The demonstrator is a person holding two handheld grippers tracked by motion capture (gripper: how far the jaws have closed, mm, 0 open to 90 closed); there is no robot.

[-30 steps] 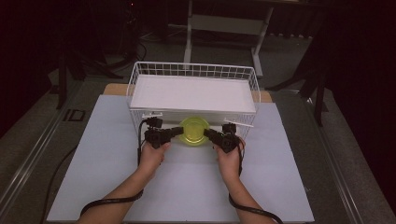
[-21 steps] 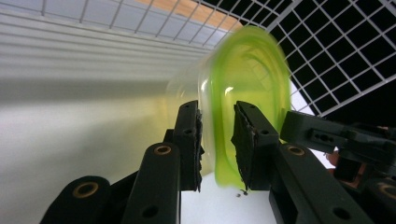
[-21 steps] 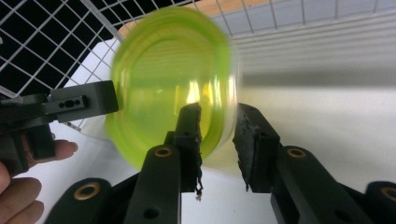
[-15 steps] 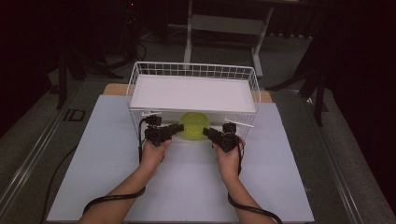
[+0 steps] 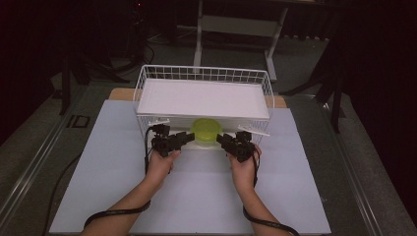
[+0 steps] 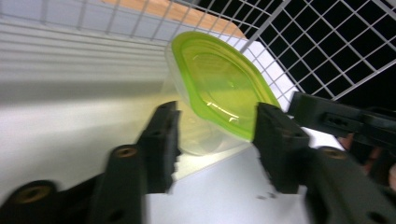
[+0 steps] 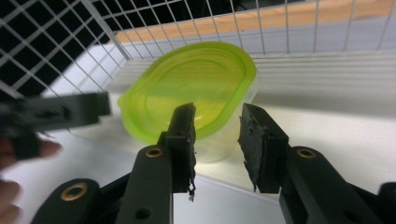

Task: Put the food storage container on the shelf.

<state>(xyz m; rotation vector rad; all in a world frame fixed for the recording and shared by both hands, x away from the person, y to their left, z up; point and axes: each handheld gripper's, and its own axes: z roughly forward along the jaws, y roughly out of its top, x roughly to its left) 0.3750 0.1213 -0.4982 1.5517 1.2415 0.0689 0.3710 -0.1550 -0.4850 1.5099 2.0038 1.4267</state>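
A clear plastic container with a lime-green lid [image 5: 207, 131] sits in the lower level of a white wire basket [image 5: 147, 78], under the white shelf panel [image 5: 203, 97] that covers the basket's top, at the middle of the open near side; the basket stands on the pale surface [image 5: 98, 162]. In the high view the left tongs [image 5: 186, 138] reach in from the container's left and the right tongs [image 5: 222, 139] from its right, each held by a hand [image 5: 160, 164] coming up from the bottom edge; cables trail back along the forearms. In the left gripper view the left tongs [image 6: 215, 133] stand apart with the tilted container [image 6: 219, 88] between them, its lid edge just at the right-hand jaw; these jaws have just been opening, and the pads do not press on it. In the right gripper view the right tongs [image 7: 217, 135] also stand apart, a clear gap between the pads, having just closed a little; the container [image 7: 191, 88] lies just beyond the tips, with its clear wall seen in the gap, and whether one pad touches the lid edge cannot be told.
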